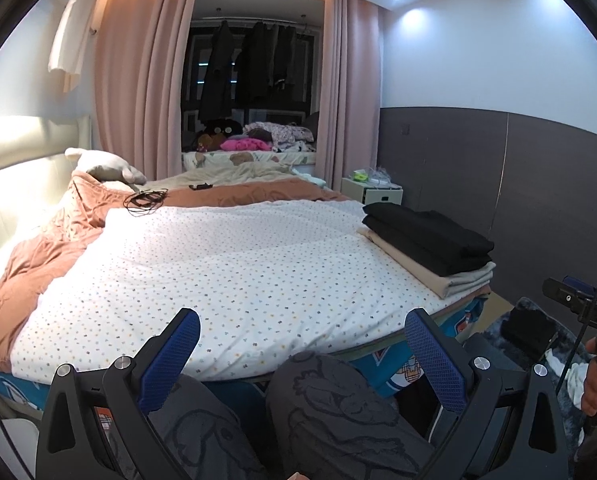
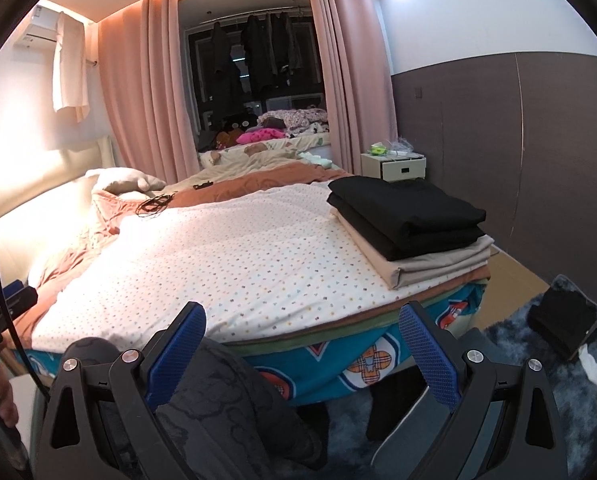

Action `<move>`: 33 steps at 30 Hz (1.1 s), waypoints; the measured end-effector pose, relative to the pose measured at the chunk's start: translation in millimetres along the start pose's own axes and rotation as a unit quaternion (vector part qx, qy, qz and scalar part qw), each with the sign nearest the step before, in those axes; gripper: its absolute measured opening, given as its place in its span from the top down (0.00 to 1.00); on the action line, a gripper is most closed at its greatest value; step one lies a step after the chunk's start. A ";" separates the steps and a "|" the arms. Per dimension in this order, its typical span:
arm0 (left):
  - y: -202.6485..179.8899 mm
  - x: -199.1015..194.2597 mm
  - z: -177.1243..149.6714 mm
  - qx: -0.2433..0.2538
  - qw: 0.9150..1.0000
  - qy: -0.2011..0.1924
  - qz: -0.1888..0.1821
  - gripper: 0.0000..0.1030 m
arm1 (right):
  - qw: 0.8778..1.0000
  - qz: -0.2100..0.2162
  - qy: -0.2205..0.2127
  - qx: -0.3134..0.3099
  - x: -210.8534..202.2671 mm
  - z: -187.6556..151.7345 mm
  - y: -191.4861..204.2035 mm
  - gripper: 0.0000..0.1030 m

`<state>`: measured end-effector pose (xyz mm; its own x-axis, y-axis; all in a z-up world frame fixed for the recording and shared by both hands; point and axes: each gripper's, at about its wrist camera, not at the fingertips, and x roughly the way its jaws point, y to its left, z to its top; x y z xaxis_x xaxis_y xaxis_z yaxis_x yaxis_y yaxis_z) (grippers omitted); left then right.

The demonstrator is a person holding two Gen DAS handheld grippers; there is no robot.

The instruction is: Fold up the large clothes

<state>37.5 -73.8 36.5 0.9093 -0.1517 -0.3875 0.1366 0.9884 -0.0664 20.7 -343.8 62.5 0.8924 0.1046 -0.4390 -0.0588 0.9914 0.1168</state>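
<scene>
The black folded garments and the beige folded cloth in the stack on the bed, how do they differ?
The black folded garments lie on top; the beige folded cloth lies beneath them, nearer the spotted quilt. The black ones cover less area, so the beige cloth sticks out past them toward the bed's foot. Both are neatly folded flat at the same bed corner.

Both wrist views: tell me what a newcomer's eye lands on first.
The stack of folded clothes, black pieces on beige ones, sits at the bed's right near corner. The dotted white quilt covers most of the bed. Both grippers, left gripper and right gripper, hang open and empty over the person's knees.
</scene>
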 end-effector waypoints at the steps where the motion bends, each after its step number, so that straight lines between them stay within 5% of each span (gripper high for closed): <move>1: -0.7 -0.5 -0.3 0.003 1.000 -0.001 0.001 0.00 | 1.000 0.001 0.001 0.000 0.5 -0.6 0.2 0.05; 33: -1.9 -18.8 -8.7 -0.003 1.000 -0.010 0.014 0.00 | 1.000 0.010 0.007 0.004 2.4 -4.5 0.9 0.05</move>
<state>16.8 -72.9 35.9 0.9205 -0.1231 -0.3709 0.1077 0.9923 -0.0620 20.7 -342.3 57.6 0.8848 0.1250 -0.4490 -0.0728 0.9886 0.1319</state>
